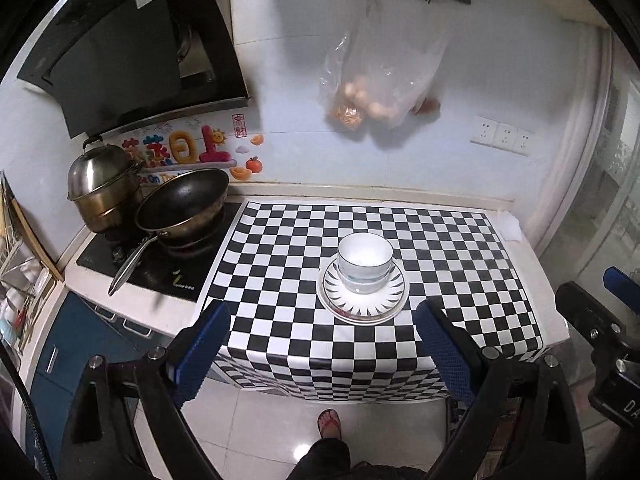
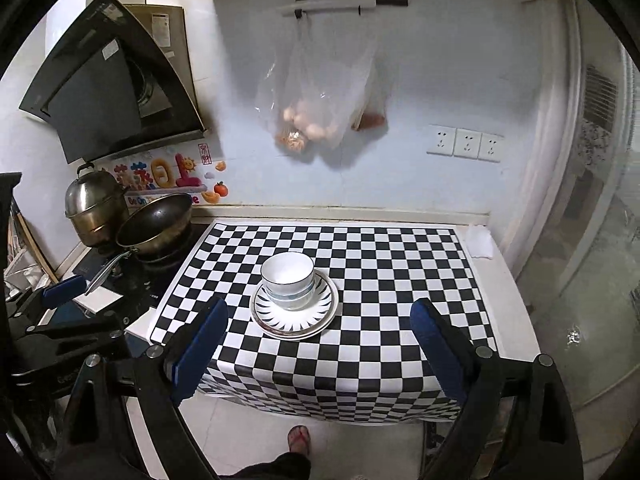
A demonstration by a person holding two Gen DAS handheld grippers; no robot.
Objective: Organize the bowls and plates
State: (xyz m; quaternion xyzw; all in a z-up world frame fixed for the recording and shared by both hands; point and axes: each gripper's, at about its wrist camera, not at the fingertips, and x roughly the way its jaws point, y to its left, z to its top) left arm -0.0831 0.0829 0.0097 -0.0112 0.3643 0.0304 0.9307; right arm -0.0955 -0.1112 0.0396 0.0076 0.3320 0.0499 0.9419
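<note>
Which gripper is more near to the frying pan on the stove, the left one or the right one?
Left. The left gripper is held toward the stove side, closer to the frying pan. The right gripper is held farther toward the counter's other end, past the stacked bowls. Both are open, holding nothing.

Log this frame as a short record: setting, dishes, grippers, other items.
setting: kitchen counter under a checkered mat
dishes: stacked bowls on stacked plates, mid-mat
left gripper: open, empty, short of the stack
right gripper: open, empty, short of the stack
other: wok and steel pot on stove; bag hanging on wall
</note>
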